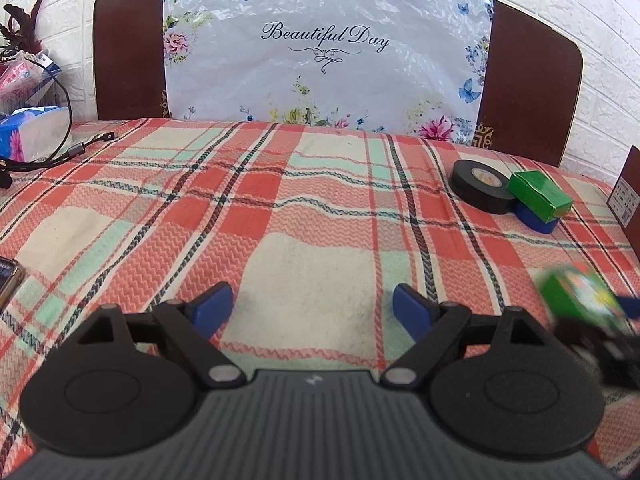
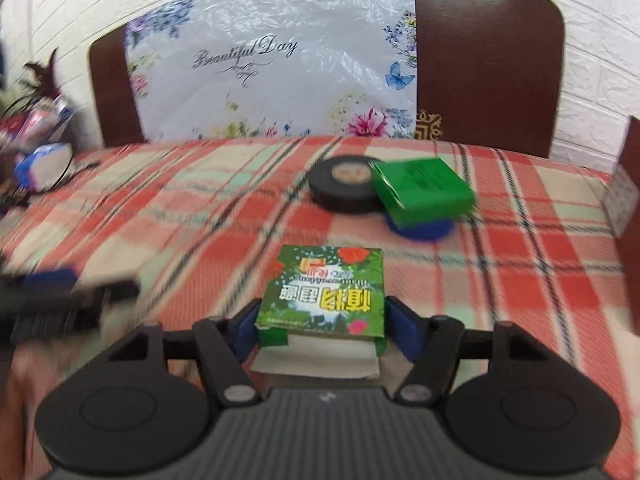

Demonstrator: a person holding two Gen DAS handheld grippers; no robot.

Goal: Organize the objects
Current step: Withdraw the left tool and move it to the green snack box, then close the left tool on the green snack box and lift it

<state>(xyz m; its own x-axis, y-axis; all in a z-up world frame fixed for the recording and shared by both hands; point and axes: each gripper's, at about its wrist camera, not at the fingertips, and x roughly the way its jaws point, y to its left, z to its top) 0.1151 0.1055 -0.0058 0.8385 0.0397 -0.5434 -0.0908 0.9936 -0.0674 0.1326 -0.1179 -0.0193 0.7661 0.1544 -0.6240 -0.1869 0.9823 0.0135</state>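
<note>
My right gripper (image 2: 325,330) is shut on a green flowered packet (image 2: 324,292), with a blue pad against each side of it, low over the plaid cloth (image 2: 200,208). Beyond the packet lies a black tape roll (image 2: 344,188). Next to that roll, a plain green box (image 2: 424,190) rests on a blue roll (image 2: 424,234). My left gripper (image 1: 312,310) stands open over bare cloth, nothing between its pads. In the left wrist view the black tape roll (image 1: 482,192), the green box (image 1: 540,195) and the blue roll (image 1: 536,222) sit at the far right. The held packet (image 1: 580,300) shows blurred at the right edge.
A tissue pack (image 1: 32,132) and black cables (image 1: 60,152) lie at the far left, and a phone's corner (image 1: 8,280) shows at the left edge. A brown board with a floral plastic sheet (image 1: 320,60) stands behind the cloth. A brown box (image 1: 628,192) is at the right edge.
</note>
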